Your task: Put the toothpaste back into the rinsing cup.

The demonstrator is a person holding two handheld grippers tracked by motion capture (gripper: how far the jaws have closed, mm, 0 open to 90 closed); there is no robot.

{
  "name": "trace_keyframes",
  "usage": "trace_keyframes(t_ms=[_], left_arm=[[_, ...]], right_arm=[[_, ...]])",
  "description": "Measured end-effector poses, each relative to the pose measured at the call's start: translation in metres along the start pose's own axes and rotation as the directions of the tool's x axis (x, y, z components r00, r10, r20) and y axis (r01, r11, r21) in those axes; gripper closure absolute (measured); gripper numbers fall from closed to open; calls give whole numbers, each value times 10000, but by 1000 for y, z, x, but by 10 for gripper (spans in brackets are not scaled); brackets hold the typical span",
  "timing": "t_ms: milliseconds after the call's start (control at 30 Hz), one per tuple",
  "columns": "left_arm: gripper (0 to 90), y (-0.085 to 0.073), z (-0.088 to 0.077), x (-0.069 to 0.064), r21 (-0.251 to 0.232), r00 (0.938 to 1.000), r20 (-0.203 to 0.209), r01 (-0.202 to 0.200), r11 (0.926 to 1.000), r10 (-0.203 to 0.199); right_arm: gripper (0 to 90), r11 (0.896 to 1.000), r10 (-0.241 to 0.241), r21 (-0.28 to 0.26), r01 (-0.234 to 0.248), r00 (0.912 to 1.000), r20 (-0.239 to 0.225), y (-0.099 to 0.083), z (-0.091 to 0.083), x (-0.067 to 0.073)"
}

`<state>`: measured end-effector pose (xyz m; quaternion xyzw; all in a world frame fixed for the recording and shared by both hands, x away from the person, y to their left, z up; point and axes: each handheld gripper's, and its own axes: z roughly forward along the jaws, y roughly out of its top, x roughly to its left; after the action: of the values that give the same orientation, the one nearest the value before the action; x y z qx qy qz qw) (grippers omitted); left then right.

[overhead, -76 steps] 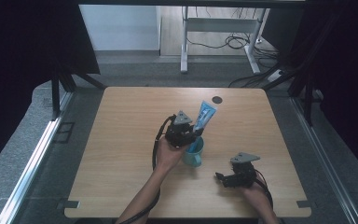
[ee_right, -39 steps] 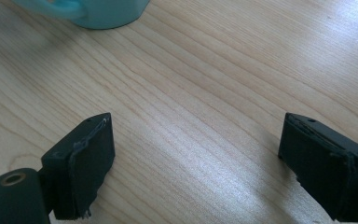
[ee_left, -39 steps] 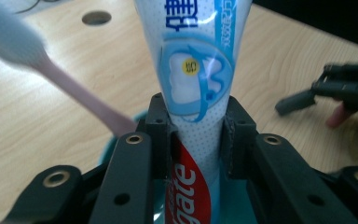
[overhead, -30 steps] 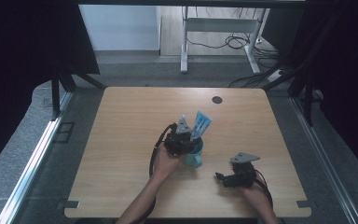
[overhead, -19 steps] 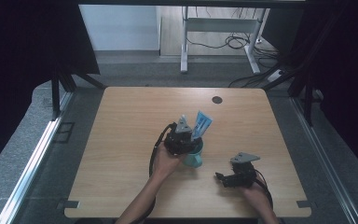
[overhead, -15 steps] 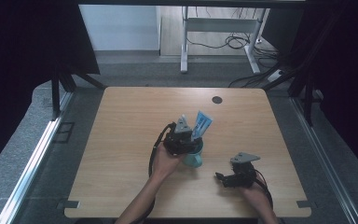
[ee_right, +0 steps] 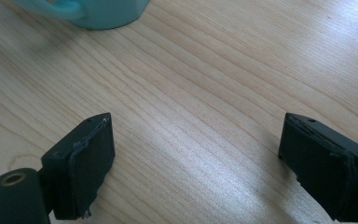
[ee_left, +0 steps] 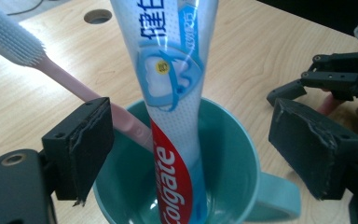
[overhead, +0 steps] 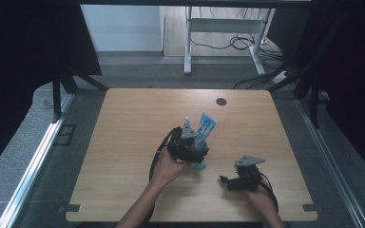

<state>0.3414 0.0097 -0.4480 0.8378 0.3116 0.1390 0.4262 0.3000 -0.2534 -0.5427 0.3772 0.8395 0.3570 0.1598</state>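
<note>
Toothpaste (ee_left: 175, 93) already stands cap-down in the teal mug (ee_left: 235, 140), leaning out toward twelve o'clock, with a pink toothbrush (ee_left: 70, 86) resting on the rim at ten o'clock. Placing the tube looks finished. The left gripper (ee_left: 191, 154) has just been opening; its jaws now stand spread on either side of the tube, touching nothing, so the release seems done and only pulling the hand clear remains. In the high view the mug (overhead: 200, 165) sits near the middle of the table (overhead: 123, 123), and the right gripper (overhead: 225, 181) rests at its four o'clock, jaws spread wide over bare wood, holding nothing.
</note>
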Motion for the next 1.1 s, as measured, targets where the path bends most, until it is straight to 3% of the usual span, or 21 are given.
trace_keyframes(t_ms=[100,300,633,1100], left_arm=[[101,-1,-2,0,74,9999,88,98,9999,-99],[44,-4,-9,-2,241,9999,61,-139,9996,138],[10,-11,-21,-1,117,9999,162,0,9999,-2],[0,-36,-34,0,7,10000,13,-48,10000,48]], right_arm=[[105,10000,-4,-1,4,10000,0,0,0,0],[105,10000,-1,19,1,10000,-7,0,0,0],[105,10000,-2,18,2,10000,-8,0,0,0],[105,10000,4,5,-4,10000,15,0,0,0]])
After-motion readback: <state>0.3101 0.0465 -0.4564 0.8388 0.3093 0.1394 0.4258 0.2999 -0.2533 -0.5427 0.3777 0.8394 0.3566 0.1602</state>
